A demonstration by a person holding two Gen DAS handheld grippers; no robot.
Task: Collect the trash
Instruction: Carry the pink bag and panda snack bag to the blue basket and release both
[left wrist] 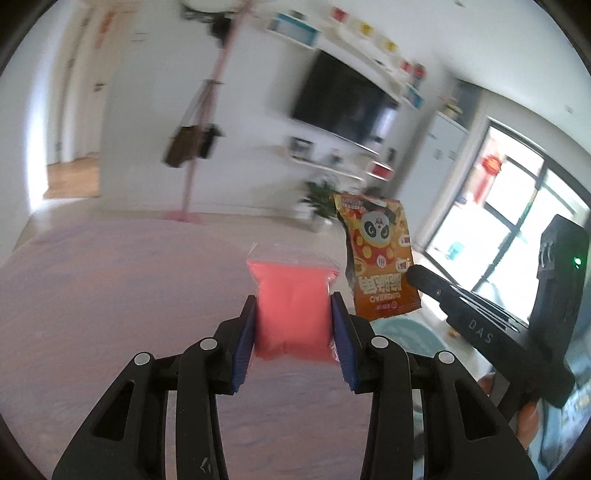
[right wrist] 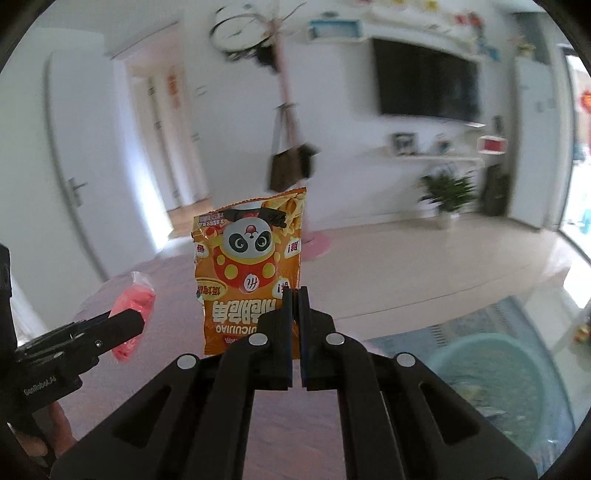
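- Pink bag (left wrist: 293, 310): small clear plastic pouch filled with pink material, clamped between the blue pads (left wrist: 245, 345) of the left claw (left wrist: 293, 332). Pads press on both sides of it, jaws only as far apart as the pouch is thick. Held clear above the surface (left wrist: 110, 314).
- In the right wrist view the same pink bag (right wrist: 133, 306) shows at left, pinched at the tip of the left claw (right wrist: 127, 323); part of a hand (right wrist: 61, 424) is visible under that claw's body.
- Orange snack packet (right wrist: 251, 273): panda print, lettering upside down, torn edge uppermost. Right claw (right wrist: 295, 295) is fully closed on the packet's lower right corner; the rest of the packet stands up and to the left of the fingers.
- In the left wrist view the orange snack packet (left wrist: 380, 254) hangs in the air just right of the pink bag, not touching it, with the right claw (left wrist: 415, 275) gripping it from the right.
- Both items are off the surface, side by side, near each other.
- Surface: reddish-brown, wood-like, below both claws.
- Light blue basin (right wrist: 495, 384): lower right in the right wrist view, on a patterned rug; small pieces lie inside, too blurred to identify.
- Background (motion-blurred): wall-mounted television (right wrist: 424, 81), pink coat stand (left wrist: 207, 122) with a brown bag hanging on it, potted plant (right wrist: 447, 195), wall clock (right wrist: 240, 31), tiled floor (right wrist: 424, 266).
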